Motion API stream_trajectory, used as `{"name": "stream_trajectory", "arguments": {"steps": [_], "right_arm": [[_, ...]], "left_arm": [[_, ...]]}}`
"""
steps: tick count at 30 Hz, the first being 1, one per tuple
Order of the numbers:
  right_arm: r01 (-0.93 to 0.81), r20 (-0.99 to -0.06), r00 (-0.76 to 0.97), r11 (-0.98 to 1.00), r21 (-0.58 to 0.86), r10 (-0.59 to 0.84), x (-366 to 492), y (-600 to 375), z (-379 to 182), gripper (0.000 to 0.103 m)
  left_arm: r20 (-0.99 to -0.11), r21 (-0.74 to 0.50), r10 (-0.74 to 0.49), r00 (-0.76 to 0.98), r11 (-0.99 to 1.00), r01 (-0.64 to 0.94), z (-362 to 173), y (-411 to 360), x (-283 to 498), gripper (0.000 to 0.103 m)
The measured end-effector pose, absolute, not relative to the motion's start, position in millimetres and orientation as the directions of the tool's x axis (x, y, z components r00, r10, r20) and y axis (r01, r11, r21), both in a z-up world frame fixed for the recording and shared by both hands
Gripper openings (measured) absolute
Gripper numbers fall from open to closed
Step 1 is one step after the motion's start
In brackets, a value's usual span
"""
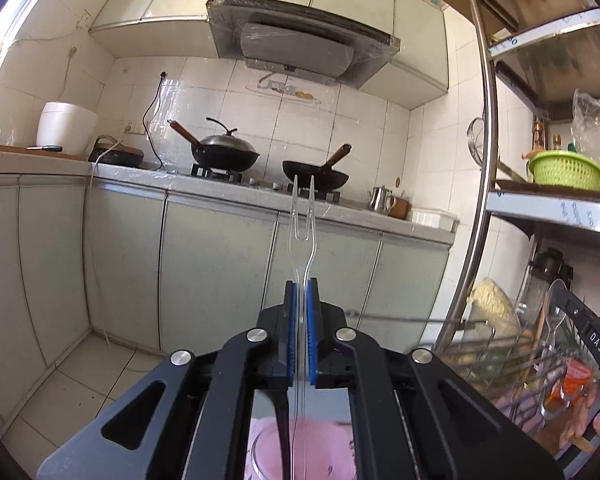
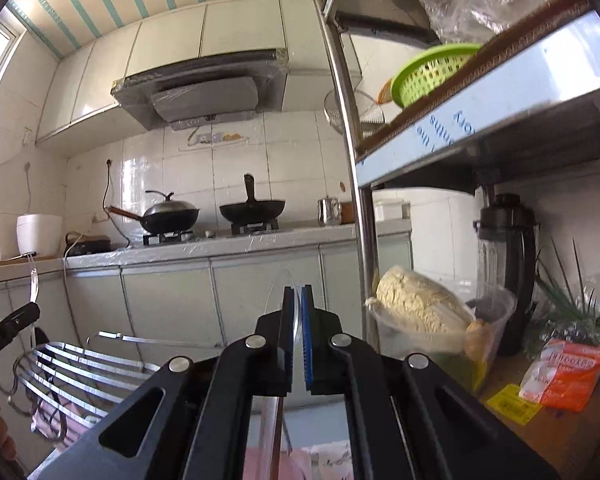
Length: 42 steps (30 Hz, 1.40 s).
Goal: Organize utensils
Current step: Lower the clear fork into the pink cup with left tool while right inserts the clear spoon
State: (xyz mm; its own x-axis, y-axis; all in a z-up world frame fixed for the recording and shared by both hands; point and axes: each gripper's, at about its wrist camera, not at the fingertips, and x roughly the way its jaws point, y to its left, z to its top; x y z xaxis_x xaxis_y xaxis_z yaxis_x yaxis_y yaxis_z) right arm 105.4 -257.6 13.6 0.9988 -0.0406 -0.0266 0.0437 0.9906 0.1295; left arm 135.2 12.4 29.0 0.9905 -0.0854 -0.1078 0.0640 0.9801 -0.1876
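Pinched tight between the blue pads of the left gripper: a clear plastic fork, standing upright, two prongs up, level with the stove and woks behind. Over on the right gripper, pads pressed on a clear plastic spoon, bowl poking above the tips, probably edge-on, hard to read through the glare. Wire dish rack low left, steel shelf alongside.
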Motion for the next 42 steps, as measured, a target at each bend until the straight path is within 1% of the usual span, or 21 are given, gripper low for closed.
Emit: {"name": "stream_trajectory", "arguments": {"steps": [3,7,12,14,23,25,27,28,29,30,33,37,40,42], "right_arm": [[0.033,-0.063,0.998,0.989,0.147,-0.024,95,-259,6,0.003],[0.031,-0.136,0.991,0.981,0.192,-0.004,89,-266,-4,0.003],[0.026,-0.235,0.971,0.969,0.247,0.033,96,-272,-18,0.003],[0.023,-0.270,0.961,0.963,0.268,0.053,101,-274,-24,0.003],[-0.002,-0.319,0.943,0.959,0.285,0.096,102,-270,-33,0.004],[-0.005,-0.334,0.937,0.957,0.290,0.106,102,-270,-32,0.005],[-0.005,-0.352,0.929,0.957,0.289,0.111,103,-271,-32,0.009],[-0.007,-0.355,0.928,0.955,0.295,0.116,102,-272,-31,0.011],[-0.010,-0.354,0.927,0.952,0.306,0.123,100,-274,-30,0.017],[-0.012,-0.351,0.927,0.948,0.318,0.129,98,-276,-29,0.022],[-0.006,-0.339,0.932,0.942,0.336,0.127,91,-281,-24,0.028],[-0.012,-0.349,0.925,0.930,0.367,0.149,77,-288,-20,0.029],[-0.024,-0.380,0.911,0.940,0.340,0.161,64,-283,-23,0.029],[-0.030,-0.419,0.893,0.950,0.312,0.165,56,-277,-30,0.029]], "left_arm": [[-0.136,-0.207,-0.093,0.986,0.976,0.063,18,17,126,0.004],[-0.184,-0.243,-0.100,0.978,0.969,0.053,6,25,117,0.004],[-0.275,-0.306,-0.114,0.955,0.952,0.026,-9,36,124,0.004],[-0.306,-0.335,-0.143,0.941,0.941,0.034,-14,39,129,0.004],[-0.353,-0.345,-0.156,0.923,0.938,0.027,-18,38,130,0.004],[-0.366,-0.342,-0.164,0.916,0.939,0.032,-17,38,131,0.007],[-0.384,-0.333,-0.173,0.907,0.942,0.039,-14,38,132,0.024],[-0.385,-0.333,-0.175,0.906,0.942,0.040,-12,38,131,0.029],[-0.382,-0.333,-0.176,0.907,0.942,0.042,-9,39,129,0.035],[-0.380,-0.332,-0.178,0.908,0.942,0.046,-8,39,127,0.037],[-0.384,-0.332,-0.180,0.906,0.942,0.047,-2,43,121,0.038],[-0.377,-0.343,-0.172,0.910,0.939,0.035,7,51,108,0.038],[-0.386,-0.326,-0.163,0.908,0.945,0.031,10,53,94,0.039],[-0.415,-0.317,-0.180,0.892,0.947,0.044,7,52,84,0.038]]}}
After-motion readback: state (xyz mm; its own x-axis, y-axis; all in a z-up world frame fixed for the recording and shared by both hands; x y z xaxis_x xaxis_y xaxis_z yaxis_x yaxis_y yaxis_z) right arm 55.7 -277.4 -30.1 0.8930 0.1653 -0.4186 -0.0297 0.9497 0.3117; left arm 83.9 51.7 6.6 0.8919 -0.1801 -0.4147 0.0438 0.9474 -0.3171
